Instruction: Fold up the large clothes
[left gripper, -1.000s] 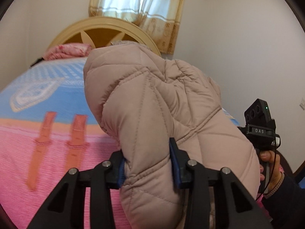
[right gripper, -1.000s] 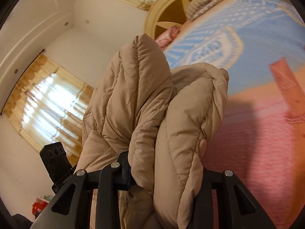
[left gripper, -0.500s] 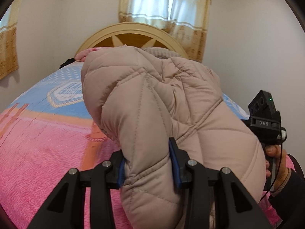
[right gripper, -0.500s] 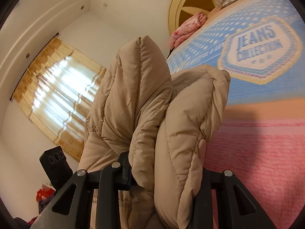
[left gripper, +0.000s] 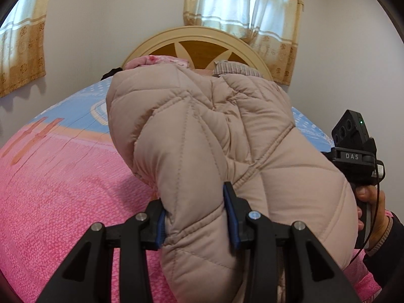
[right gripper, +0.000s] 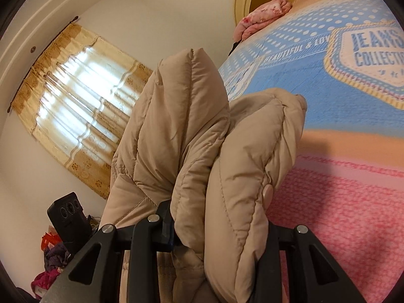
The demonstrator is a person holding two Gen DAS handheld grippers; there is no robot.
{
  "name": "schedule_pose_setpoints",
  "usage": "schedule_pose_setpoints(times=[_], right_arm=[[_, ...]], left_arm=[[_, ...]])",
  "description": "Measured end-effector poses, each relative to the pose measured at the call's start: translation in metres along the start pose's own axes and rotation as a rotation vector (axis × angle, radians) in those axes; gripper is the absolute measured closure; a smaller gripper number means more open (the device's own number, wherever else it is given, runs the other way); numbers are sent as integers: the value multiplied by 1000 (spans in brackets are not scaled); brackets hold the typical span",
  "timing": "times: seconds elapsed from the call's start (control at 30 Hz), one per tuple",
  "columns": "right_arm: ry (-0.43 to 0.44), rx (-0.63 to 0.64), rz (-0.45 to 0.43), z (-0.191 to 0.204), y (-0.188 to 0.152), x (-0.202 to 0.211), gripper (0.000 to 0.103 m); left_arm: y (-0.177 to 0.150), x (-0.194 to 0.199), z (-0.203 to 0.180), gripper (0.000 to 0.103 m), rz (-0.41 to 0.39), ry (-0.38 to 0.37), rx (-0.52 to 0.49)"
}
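I have the puffer jacket (left gripper: 202, 136) pinched in both tools and lifted over the bed (left gripper: 63, 189). My left gripper (left gripper: 195, 217) is clamped on a thick quilted fold, the blue pads (left gripper: 231, 217) pressing into the padding from both sides, and the bulk of the garment billows up and ahead of the fingers. My right gripper (right gripper: 217, 227) is likewise closed on a bunched double layer of the jacket (right gripper: 202, 151); only the left-hand pad shows there, the other being buried behind the fabric. In the left view the right tool sits off to my right, its camera housing (left gripper: 352, 139) and the hand (left gripper: 371, 207) holding it just beyond the jacket's edge, so the two grips sit on opposite sides of one garment.

I judge that I am holding it this way to carry it out over the open pink part of the bedspread (right gripper: 341, 214), ahead of and below the tools, where there is room to lay it flat. The pillows (left gripper: 156, 61) and headboard (left gripper: 202, 40) lie well beyond. No fold seems made yet. The padding is springy and slippery, so I would keep both clamps firm until it rests on the bed.
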State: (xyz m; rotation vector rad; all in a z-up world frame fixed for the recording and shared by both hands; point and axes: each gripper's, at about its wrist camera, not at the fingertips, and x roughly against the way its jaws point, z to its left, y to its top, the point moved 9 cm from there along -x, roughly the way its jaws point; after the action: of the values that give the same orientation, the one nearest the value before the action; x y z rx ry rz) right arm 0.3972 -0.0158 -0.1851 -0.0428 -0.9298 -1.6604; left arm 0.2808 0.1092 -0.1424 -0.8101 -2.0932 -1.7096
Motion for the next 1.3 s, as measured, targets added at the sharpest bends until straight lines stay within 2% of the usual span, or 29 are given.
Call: schedule_pose_setpoints(times=[0.5,0.57,0.8,0.97,1.13,1.3], right_arm=[[-50,-8,49,-12,-10,-35,70],[-57,-16,56,-15,-11,-37,70],[-87,-18,76,-21,-16,-45,69],[-108,-16,85,-25,-19,-51,66],[-145,-2,94,-29,-20,-53,62],[-209,23,79,-25,-19,-47,49]], left_arm=[[-26,1,20,62,29,30,46],[-31,4,23,60,29,32,48],[-38,1,38,40,44,60,80],[-41,2,46,24,36,119,57],[-43,1,50,18,38,145,58],[-42,9,50,13,31,190,47]])
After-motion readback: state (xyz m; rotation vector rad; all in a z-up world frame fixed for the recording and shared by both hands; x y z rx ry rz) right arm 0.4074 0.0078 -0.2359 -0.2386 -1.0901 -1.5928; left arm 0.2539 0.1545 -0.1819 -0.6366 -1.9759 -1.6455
